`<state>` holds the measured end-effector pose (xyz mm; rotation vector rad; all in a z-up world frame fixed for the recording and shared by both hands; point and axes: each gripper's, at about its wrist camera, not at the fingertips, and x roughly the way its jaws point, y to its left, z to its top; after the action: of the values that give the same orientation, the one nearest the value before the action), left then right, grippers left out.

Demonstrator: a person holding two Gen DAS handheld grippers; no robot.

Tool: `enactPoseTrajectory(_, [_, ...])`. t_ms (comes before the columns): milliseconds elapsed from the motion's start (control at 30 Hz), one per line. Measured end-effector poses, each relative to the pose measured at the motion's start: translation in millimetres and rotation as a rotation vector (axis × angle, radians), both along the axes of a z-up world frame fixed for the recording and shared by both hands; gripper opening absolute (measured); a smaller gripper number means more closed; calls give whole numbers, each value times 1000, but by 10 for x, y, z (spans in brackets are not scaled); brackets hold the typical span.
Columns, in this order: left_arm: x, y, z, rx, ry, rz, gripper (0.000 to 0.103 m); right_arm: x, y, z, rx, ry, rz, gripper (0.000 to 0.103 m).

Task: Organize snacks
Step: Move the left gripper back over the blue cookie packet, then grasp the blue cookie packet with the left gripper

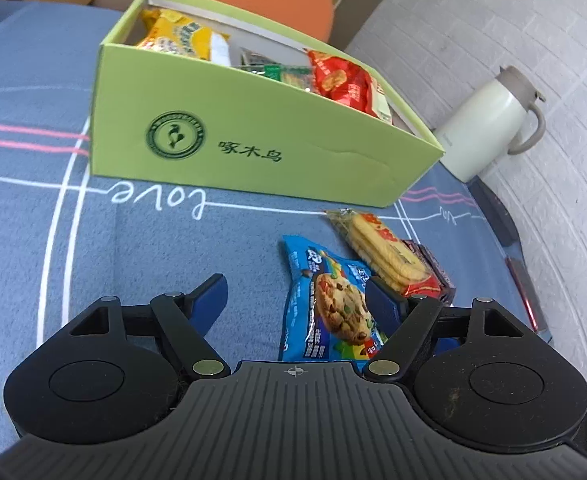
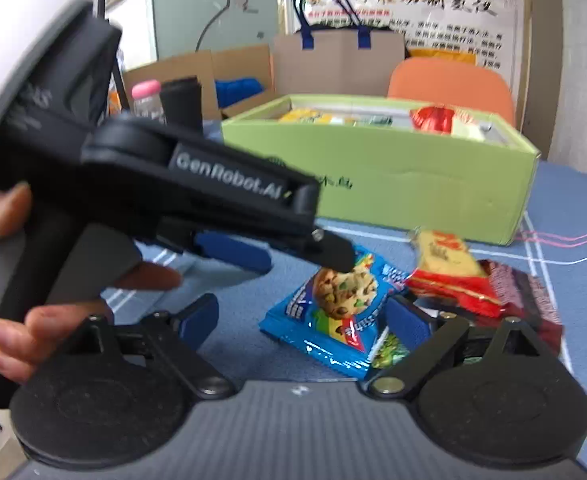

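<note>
Left gripper (image 1: 297, 300) low in frame, jaws spread wide, right gripper (image 2: 303, 318) likewise agape at bottom, left hand (image 2: 9, 276) gripping its handle at left edge.

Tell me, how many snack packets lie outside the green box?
3 seen: blue cookie packet, yellow biscuit packet beside it, dark red packet partly underneath. More may hide.

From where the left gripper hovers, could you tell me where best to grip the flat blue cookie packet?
Probably the blue cookie packet by its free left long edge, coming from above: it lies flat on the cloth, and the yellow biscuit pack crowds its right side.
</note>
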<state>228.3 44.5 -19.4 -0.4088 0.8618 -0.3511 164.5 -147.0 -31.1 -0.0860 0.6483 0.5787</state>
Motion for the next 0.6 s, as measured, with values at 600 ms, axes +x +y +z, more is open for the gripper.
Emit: enactPoseTrajectory(600, [-487, 98, -7, 124, -30, -54, 38, -157, 408, -27, -22, 10, 141, 94])
